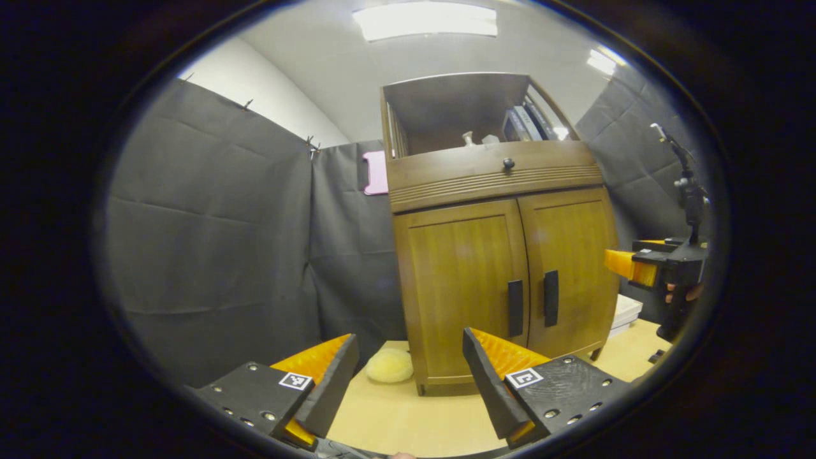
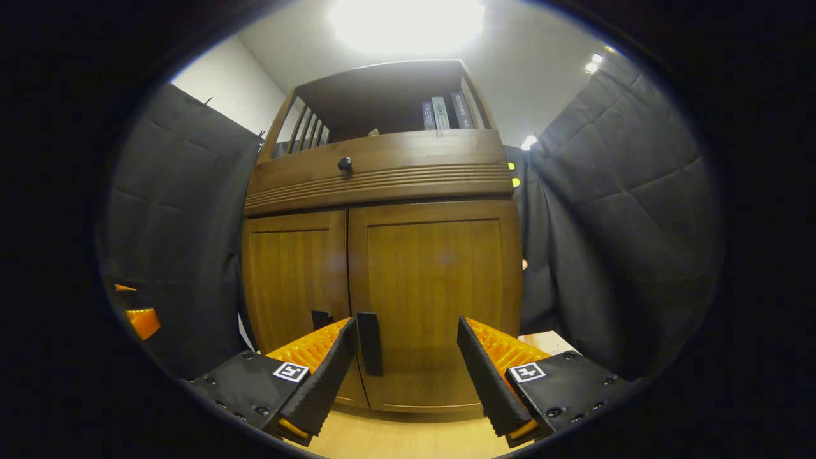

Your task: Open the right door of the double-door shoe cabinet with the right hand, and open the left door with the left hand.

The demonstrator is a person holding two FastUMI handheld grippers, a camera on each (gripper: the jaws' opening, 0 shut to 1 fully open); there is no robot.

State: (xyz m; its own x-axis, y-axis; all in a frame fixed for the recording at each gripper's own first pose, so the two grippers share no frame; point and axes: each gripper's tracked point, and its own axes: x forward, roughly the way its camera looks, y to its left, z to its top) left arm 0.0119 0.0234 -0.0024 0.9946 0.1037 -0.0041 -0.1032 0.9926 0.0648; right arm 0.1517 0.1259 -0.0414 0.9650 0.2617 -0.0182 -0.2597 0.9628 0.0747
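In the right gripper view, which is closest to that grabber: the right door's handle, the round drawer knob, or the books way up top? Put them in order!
From the right gripper:
1. Right door handle, low down, just beside its left finger.
2. Drawer knob, higher, on the drawer front above the doors.
3. Books, farthest, standing in the top shelf at the right.

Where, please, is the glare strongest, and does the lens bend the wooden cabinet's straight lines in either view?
Right gripper view: the ceiling light blows out to white above the brown wooden double-door shoe cabinet, whose sides bulge outward. Left gripper view: the ceiling light panel keeps its outline; the cabinet leans and curves.
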